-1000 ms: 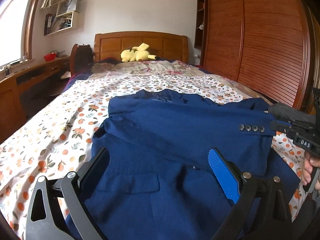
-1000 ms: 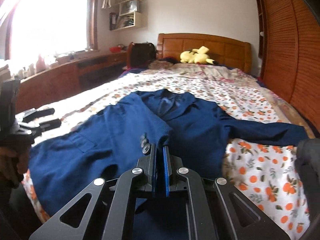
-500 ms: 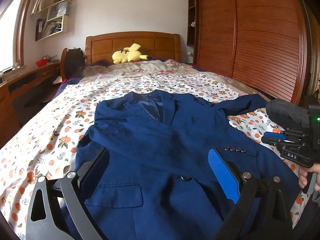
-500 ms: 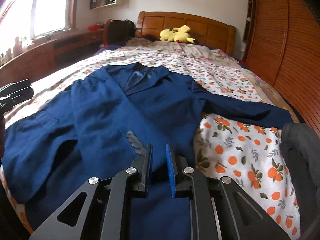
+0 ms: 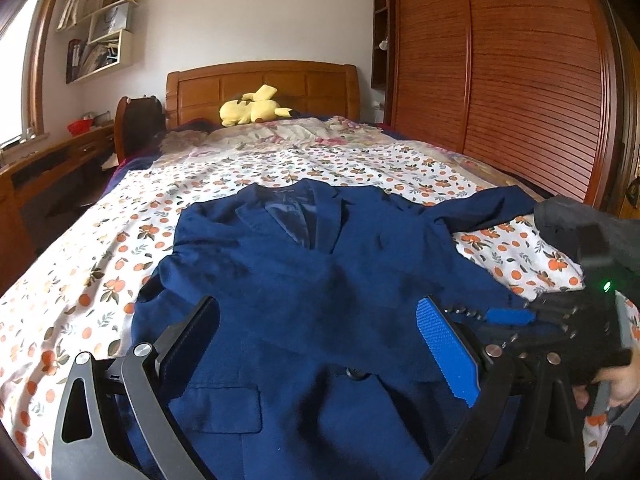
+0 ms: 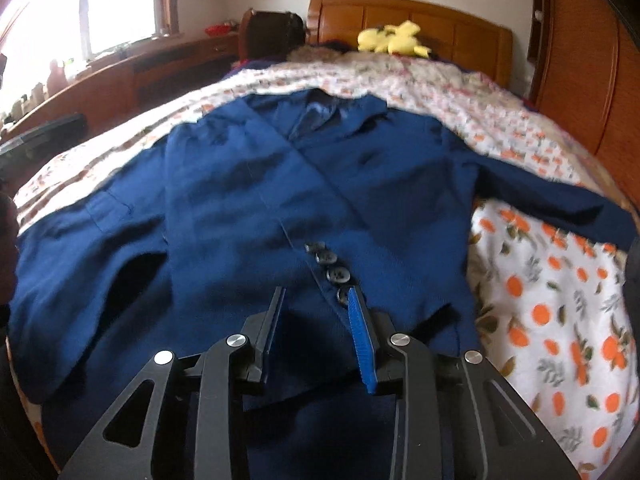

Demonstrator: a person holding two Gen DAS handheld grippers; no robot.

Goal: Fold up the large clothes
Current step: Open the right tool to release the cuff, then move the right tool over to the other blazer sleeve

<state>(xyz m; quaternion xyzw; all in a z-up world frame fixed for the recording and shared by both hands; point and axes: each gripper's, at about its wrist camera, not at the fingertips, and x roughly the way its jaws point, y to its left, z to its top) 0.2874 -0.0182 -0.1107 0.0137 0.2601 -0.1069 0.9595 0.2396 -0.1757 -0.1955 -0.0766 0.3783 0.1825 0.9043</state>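
Note:
A large navy jacket (image 5: 304,280) lies face up on the flowered bedspread (image 5: 100,264). One sleeve is folded across its front, the buttoned cuff (image 6: 332,268) ending just ahead of my right gripper (image 6: 316,312). That gripper's jaws are opening; the cuff lies flat beneath them and the pads do not press on it. The other sleeve (image 6: 560,200) stretches out to the right. My left gripper (image 5: 320,332) hovers wide open over the jacket's lower front, holding nothing. In the left wrist view the right gripper (image 5: 508,316) sits at the right, a hand (image 5: 616,384) behind it.
A yellow plush toy (image 5: 252,110) rests against the wooden headboard (image 5: 260,80). A slatted wardrobe (image 5: 520,80) runs along the bed's right side, a wooden desk (image 5: 48,160) along the left. A dark garment (image 5: 580,224) lies at the bed's right edge.
The right gripper came down with the sleeve cuff, laid it on the jacket front, and its jaws parted, letting the cuff go. The left gripper stayed open and drifted sideways.

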